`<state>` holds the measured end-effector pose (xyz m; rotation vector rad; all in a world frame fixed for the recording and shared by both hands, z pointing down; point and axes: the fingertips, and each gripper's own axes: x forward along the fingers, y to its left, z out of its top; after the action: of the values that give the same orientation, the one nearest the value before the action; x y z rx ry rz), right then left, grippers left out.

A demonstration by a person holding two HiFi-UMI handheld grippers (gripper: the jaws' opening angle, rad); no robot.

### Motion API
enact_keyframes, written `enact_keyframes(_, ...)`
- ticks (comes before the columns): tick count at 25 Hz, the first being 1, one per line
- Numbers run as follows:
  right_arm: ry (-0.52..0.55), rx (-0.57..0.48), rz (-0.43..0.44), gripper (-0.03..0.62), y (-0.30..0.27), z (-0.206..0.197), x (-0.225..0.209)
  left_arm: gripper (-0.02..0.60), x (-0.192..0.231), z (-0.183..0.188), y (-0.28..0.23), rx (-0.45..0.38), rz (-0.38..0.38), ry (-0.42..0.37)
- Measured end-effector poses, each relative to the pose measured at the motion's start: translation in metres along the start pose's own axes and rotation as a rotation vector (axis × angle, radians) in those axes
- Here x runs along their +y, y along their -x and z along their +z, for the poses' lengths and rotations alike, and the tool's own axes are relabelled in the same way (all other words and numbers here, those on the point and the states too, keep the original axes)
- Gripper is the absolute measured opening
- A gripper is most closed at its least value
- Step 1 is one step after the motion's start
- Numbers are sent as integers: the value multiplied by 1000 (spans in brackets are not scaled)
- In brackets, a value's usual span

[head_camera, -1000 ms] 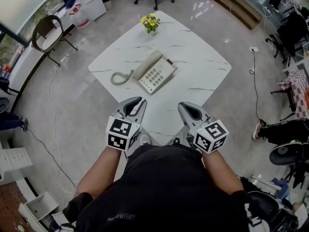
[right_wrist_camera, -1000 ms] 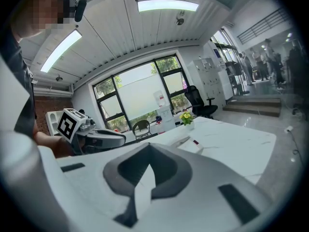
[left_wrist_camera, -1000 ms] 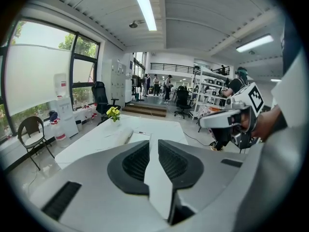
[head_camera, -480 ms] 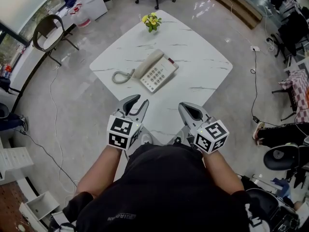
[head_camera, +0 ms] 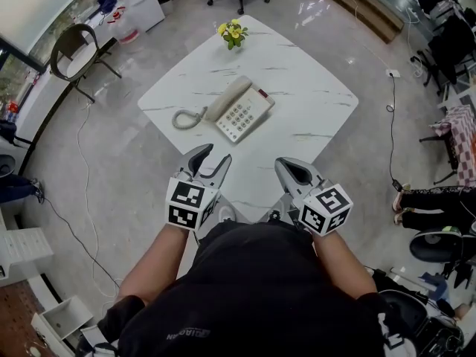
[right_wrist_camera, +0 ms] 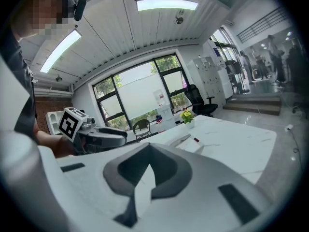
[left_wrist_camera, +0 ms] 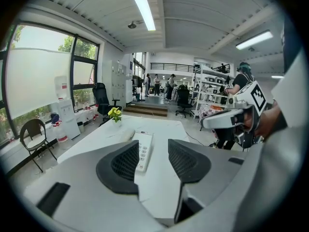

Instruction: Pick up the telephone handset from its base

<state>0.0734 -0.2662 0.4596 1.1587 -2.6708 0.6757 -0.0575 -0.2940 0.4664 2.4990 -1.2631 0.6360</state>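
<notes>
Left tongs newly spread, right tongs closed, handset on base, flowers in pot

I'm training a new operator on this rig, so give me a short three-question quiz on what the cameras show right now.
1. True or false: the handset rests on the telephone base.
2. Where do the yellow flowers stand? A) at the far corner of the table B) at its near edge C) touching the telephone base
3. Which has its jaws apart, the left gripper or the right gripper?
Key: 1 true. 2 A. 3 the left gripper. Its jaws have just been opening, with nothing between them. The right gripper's jaws are together.
</notes>
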Motion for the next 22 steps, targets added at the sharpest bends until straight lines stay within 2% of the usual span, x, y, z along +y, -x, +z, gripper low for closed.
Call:
enact_keyframes(9,-9,-5,-2,0,-1,-2,-2,199,16,-1,-7,11,26,-19)
enact_keyframes(13,-16,-4,-7,-1,0,-3,-5,195,35,10,-22,12,43,-62)
enact_keyframes(17,-23,1,-17,-1,3,-4,-10,190,46,19,-50,42,18,-120)
enact_keyframes(22,-47,3,-42,0,8,-6,-19,189,66,18,-91,124,1,-139)
